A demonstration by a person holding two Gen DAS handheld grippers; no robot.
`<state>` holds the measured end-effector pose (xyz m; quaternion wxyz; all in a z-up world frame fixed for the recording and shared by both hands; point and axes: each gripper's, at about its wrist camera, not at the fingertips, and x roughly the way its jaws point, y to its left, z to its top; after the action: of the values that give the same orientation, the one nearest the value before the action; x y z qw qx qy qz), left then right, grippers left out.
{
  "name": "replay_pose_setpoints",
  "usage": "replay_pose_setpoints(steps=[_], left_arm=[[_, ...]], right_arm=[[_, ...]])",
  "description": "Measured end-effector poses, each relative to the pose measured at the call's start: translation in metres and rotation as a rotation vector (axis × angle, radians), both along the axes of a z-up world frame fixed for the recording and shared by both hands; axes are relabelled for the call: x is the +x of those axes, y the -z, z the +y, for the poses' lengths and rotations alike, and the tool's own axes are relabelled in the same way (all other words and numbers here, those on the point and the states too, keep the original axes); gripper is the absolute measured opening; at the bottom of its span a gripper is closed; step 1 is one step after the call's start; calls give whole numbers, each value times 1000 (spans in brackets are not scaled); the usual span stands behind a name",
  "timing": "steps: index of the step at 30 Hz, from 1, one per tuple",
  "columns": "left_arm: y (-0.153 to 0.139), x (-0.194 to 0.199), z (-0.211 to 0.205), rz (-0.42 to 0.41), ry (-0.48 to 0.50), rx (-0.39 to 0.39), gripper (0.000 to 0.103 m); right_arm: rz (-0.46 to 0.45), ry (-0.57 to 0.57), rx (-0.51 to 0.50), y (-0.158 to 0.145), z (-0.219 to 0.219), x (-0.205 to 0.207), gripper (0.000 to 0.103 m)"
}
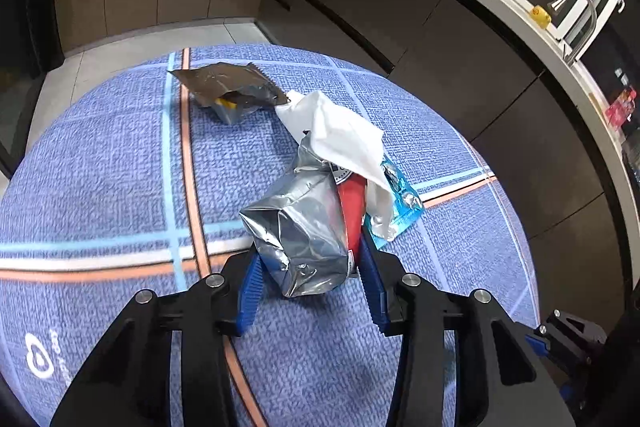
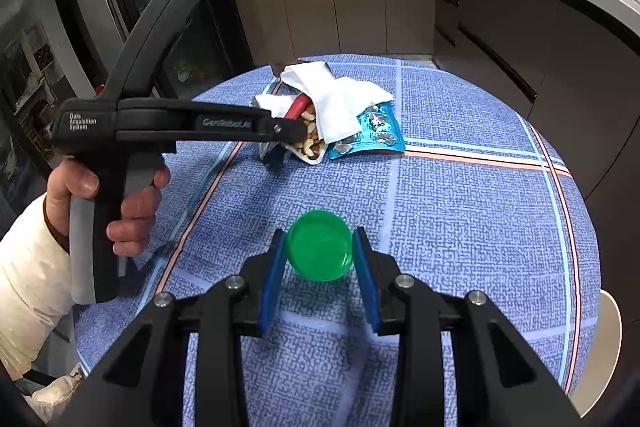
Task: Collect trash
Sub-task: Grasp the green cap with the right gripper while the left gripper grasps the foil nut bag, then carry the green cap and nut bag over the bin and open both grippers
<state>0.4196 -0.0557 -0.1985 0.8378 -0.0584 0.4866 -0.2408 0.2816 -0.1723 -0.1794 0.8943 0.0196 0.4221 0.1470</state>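
On the round table with a blue checked cloth (image 1: 100,167) lies a pile of trash. My left gripper (image 1: 310,247) is shut on a crumpled silver foil snack bag (image 1: 300,231) with a red side; its blue pads press both flanks. A white tissue (image 1: 340,135) drapes over the bag and over a blue blister pack (image 1: 404,203). A brown foil wrapper (image 1: 224,83) lies farther back. In the right wrist view, the bag (image 2: 310,143) shows printed nuts, beside the tissue (image 2: 340,99). My right gripper (image 2: 319,235) is shut on a green plastic cup (image 2: 320,247) above the cloth.
Dark kitchen cabinets (image 1: 460,39) curve around the table's far and right sides, under a counter with a faucet (image 1: 580,11). A hand (image 2: 132,195) in a white sleeve holds the left gripper's handle. A pale seat (image 2: 608,339) shows past the table's right edge.
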Motion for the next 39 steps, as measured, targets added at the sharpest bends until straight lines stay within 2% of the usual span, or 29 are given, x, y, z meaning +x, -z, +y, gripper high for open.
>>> replay_pose_setpoints(steps=[2,10,15,22,29,34,39], left_arm=[[-3,-6,4,-6,0,3,40],[-27,-50,38,7,3,-108,41],[-30,-91,49,-21,39,-38,41],[-28,-125,60,-25,48,-5,40],[-67,-152,31,-127,139,-15,40],[-93,-166,-8,-186,219,-40,40],[-107,-175,-57,-215,315,-58,40]], right_arm=[[-8,2,8,-3,-1,-5,35],[-36,-2,33,-14,-4,-24,35],[-47,7,41,-19,-8,-41,35],[-55,20,50,-19,-15,-56,35],[-128,69,81,-41,-38,-80,35],[-187,137,88,-58,-70,-100,35],[-237,234,82,-71,-114,-127,35]])
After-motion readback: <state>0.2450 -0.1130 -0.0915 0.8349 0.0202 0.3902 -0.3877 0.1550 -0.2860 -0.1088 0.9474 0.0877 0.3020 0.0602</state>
